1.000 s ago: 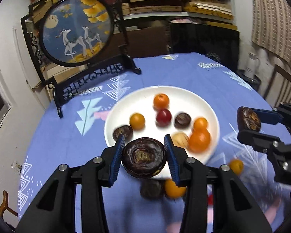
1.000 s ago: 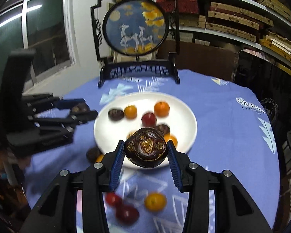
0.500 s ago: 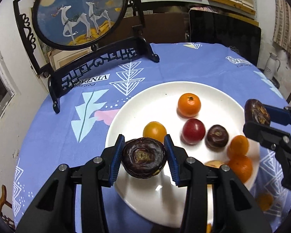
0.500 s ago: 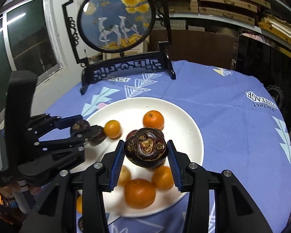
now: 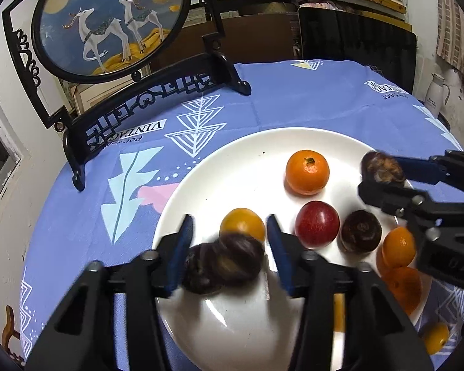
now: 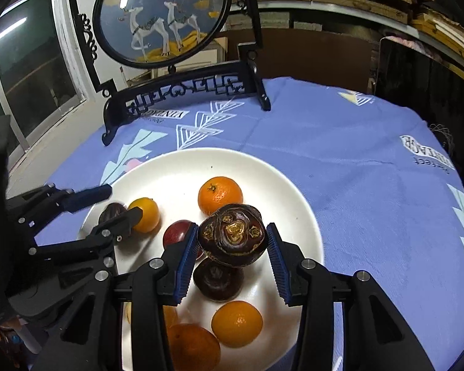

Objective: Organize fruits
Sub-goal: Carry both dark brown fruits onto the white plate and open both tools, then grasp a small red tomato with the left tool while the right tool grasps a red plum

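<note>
Lying blurred between the spread left fingers, a dark fruit.

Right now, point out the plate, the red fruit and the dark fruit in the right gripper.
plate (image 6: 297, 204): right wrist view, bare white rim on the right.
red fruit (image 5: 317, 224): left wrist view, middle of its skin.
dark fruit in the right gripper (image 6: 232, 235): right wrist view, patterned top face.

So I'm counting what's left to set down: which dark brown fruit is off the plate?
The one clamped in the right tongs, knobbly dark fruit, held above the white plate; the others lie on it.
</note>
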Tool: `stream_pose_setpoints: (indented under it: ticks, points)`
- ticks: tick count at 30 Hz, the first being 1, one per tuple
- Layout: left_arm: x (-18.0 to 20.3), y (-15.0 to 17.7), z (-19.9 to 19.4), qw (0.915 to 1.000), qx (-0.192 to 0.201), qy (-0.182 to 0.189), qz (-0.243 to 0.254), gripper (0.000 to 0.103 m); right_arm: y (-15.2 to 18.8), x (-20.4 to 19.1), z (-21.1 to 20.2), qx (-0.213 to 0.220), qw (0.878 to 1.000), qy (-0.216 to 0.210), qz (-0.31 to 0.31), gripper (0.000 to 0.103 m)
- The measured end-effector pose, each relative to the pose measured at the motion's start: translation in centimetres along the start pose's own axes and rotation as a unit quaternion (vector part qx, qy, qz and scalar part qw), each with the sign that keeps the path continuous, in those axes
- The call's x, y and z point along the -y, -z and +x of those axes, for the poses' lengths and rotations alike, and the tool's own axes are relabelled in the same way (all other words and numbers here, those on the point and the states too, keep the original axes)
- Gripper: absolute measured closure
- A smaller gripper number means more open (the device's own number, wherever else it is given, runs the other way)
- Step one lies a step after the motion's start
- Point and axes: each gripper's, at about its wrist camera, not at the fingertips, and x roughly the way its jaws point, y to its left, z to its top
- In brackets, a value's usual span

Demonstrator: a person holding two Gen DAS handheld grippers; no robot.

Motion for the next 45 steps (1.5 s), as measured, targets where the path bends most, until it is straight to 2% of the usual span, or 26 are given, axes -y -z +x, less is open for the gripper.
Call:
stream_pose_setpoints:
  ticks: [6, 17, 22, 27, 31, 35, 40, 42, 44, 45]
  points:
    - [-0.1, 0.2, -0.8, 0.9999, 0.011, -0.002, 0.002, 0.046, 0.4, 0.1, -1.4, 0.019, 1.000, -0.004, 0.009, 0.054]
    - [-0.4, 2.4, -3.7, 0.9998, 0.019, 0.001, -0.001, 0.043, 3.3, -0.8, -4.9, 0.021, 1.000, 0.003, -0.007, 0.051]
    - [-1.7, 4.8, -6.9, 0.9994, 0.033, 0.008, -0.010, 0.038, 6.2, -1.8, -8.2, 0.029, 0.999, 0.000, -0.024, 0.046]
    - [-2.3, 8.0, -9.4, 0.9990, 0.037, 0.022, -0.012, 0.033, 10.6, -2.9, -11.2, 0.027, 0.999, -0.003, -0.047, 0.046]
    - [-2.5, 10.7, -10.6, 0.9984, 0.025, 0.048, -0.015, 0.033, 14.4, -3.6, -13.1, 0.011, 0.998, -0.014, -0.063, 0.046]
    - [-2.6, 12.4, -11.2, 0.9978, 0.015, 0.062, -0.019, 0.032, 17.5, -4.7, -12.9, -0.023, 0.996, -0.018, -0.085, 0.045]
    - [-1.8, 14.0, -11.7, 0.9968, -0.001, 0.080, -0.008, 0.032, 18.4, -5.2, -11.1, -0.048, 0.995, -0.025, -0.079, 0.045]
    - [-1.4, 14.5, -11.9, 0.9956, -0.007, 0.093, -0.004, 0.032, 18.3, -5.3, -10.2, -0.058, 0.995, -0.029, -0.073, 0.047]
    - [-1.0, 15.0, -12.2, 0.9949, -0.011, 0.101, 0.003, 0.032, 18.3, -5.5, -9.6, -0.065, 0.995, -0.034, -0.074, 0.063]
    - [-0.7, 15.2, -12.3, 0.9941, -0.014, 0.108, 0.007, 0.032, 18.2, -5.6, -9.5, -0.065, 0.994, -0.040, -0.072, 0.063]
